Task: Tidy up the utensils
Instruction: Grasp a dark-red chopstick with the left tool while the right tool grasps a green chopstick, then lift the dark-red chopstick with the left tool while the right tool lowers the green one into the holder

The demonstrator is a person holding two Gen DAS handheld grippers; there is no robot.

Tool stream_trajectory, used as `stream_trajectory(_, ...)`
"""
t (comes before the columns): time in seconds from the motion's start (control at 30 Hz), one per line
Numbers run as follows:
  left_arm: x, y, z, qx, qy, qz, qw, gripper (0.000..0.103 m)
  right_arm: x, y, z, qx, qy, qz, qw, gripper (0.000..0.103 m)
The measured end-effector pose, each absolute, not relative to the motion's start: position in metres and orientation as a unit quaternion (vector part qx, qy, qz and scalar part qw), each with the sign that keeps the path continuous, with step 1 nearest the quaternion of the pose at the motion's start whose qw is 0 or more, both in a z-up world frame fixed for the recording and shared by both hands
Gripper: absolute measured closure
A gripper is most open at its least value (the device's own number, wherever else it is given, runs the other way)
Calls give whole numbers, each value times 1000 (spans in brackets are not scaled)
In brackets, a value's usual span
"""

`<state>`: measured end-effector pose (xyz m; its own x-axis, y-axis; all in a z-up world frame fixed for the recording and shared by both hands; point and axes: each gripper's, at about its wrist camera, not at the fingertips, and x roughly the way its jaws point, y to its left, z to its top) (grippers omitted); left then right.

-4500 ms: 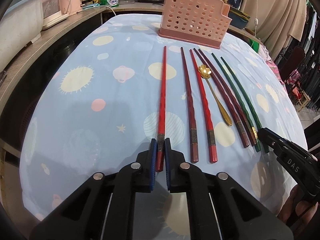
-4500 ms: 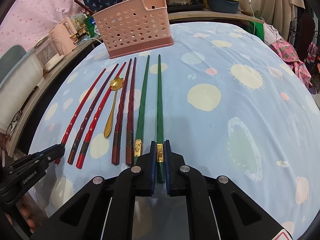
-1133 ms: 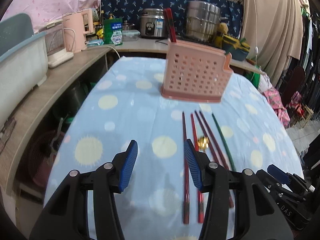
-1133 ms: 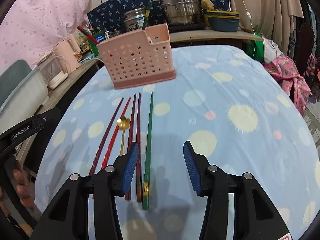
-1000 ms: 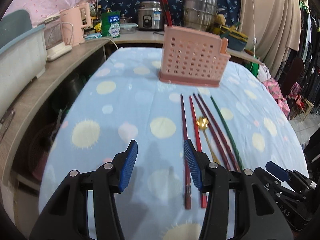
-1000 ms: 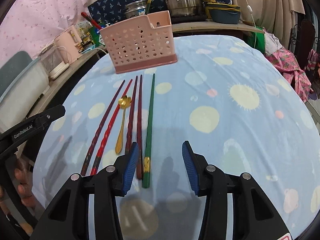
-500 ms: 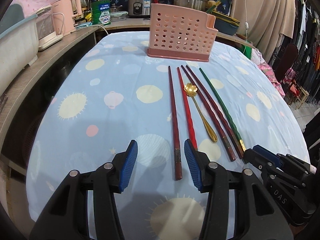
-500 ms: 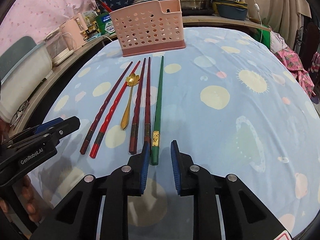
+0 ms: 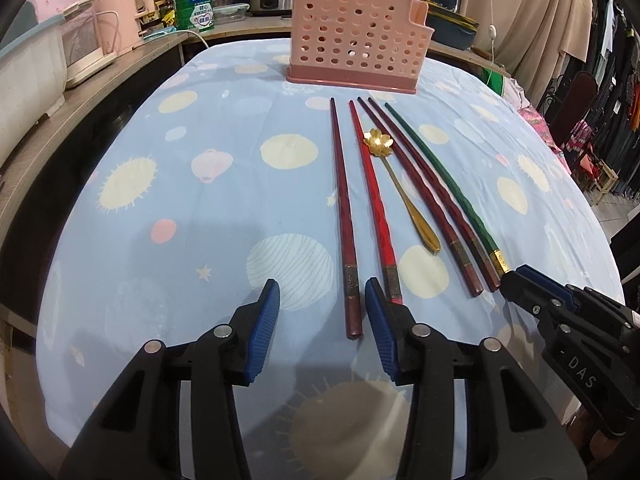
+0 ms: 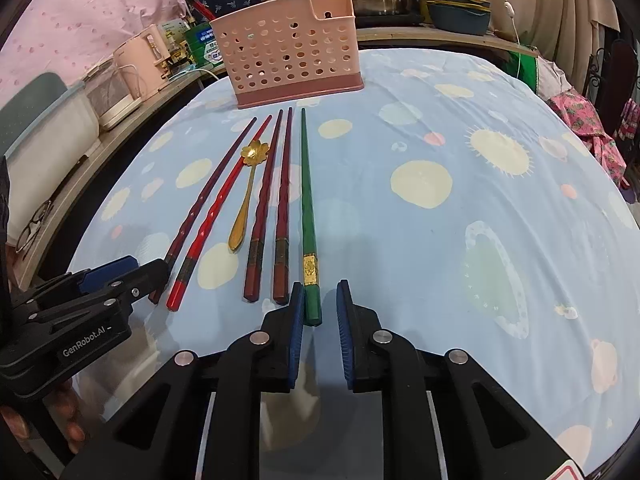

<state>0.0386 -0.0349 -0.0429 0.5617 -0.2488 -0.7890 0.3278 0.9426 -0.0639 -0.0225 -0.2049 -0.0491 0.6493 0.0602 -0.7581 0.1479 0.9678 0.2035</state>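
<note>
Several chopsticks lie in a row on the blue tablecloth, with a gold flower spoon [image 9: 402, 196] among them. My left gripper [image 9: 322, 326] is open, its jaws either side of the near end of a dark red chopstick [image 9: 345, 232]. A bright red chopstick [image 9: 376, 216] lies just to its right. My right gripper [image 10: 318, 312] is open with a narrow gap around the butt of the green chopstick [image 10: 307, 208], pads apart from it. The pink perforated holder [image 9: 356, 36] stands at the far end and holds one red and one green chopstick.
Two dark red chopsticks [image 10: 272, 204] lie between the spoon and the green one. A counter with a pink kettle [image 9: 120, 20], a rice cooker and steel pots runs behind the table. The table edge drops off left and right.
Both grippers have come down and forward to the near ends of the chopsticks. The right jaws have narrowed around the green chopstick. The left jaws now straddle the dark red one.
</note>
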Motion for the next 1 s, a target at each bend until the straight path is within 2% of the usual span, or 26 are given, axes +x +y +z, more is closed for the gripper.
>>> stream_trajectory(0.17, 39, -34, -43, 46, 437, -164, 883, 73, -21, -203, -50, 119, 416, -24, 901, 88)
stream_trajectory(0.33, 40, -34, -43, 38, 440, -171, 881, 94, -20, -203, -50, 120, 416, -21, 901, 95)
stream_trajectory(0.6, 38, -28, -29, 23, 434, -174, 884, 96, -24, -204, -36, 126, 399, -17, 908, 96)
stream_trajectory(1.0, 48, -14, 49, -9, 362, -179, 915, 96, -23, -230, 43, 161, 309, -15, 937, 96)
